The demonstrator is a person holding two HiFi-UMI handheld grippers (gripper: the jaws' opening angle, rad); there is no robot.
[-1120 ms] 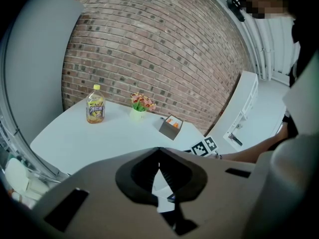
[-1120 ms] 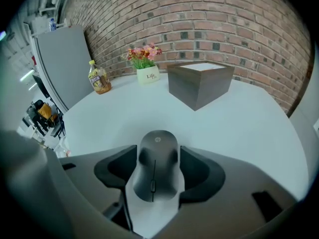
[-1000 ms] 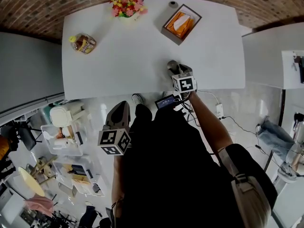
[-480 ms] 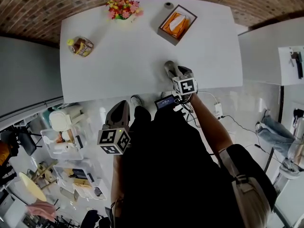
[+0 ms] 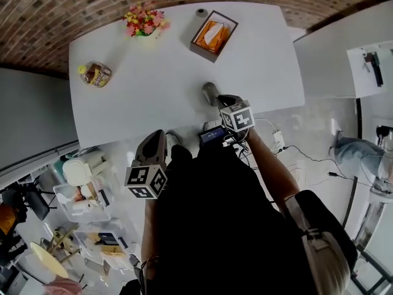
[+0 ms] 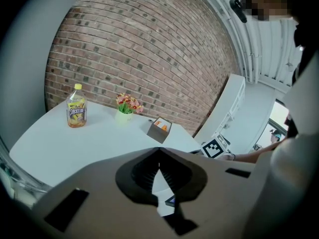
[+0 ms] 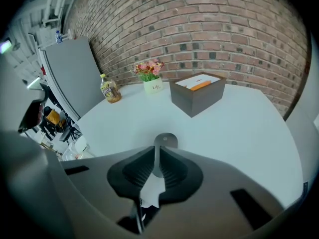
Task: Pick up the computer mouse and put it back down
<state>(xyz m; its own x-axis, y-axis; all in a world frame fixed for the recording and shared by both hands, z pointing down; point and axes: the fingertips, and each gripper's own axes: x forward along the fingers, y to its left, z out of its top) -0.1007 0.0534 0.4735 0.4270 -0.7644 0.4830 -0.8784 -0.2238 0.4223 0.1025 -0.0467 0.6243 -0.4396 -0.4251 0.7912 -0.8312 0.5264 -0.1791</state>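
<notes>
Right gripper point(image 7: 156, 153) is closing on rounded grey mouse point(image 7: 165, 140).

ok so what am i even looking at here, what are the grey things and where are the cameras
No robot: a person holds a two-jaw gripper in each hand. One picture looks down from a camera on the person's head; the other two come from cameras riding on the grippers. The white table bears a drink bottle, flowers and a brown box. The right gripper is closing its jaws on the grey computer mouse between them. The left gripper is shut and empty, short of the table.
</notes>
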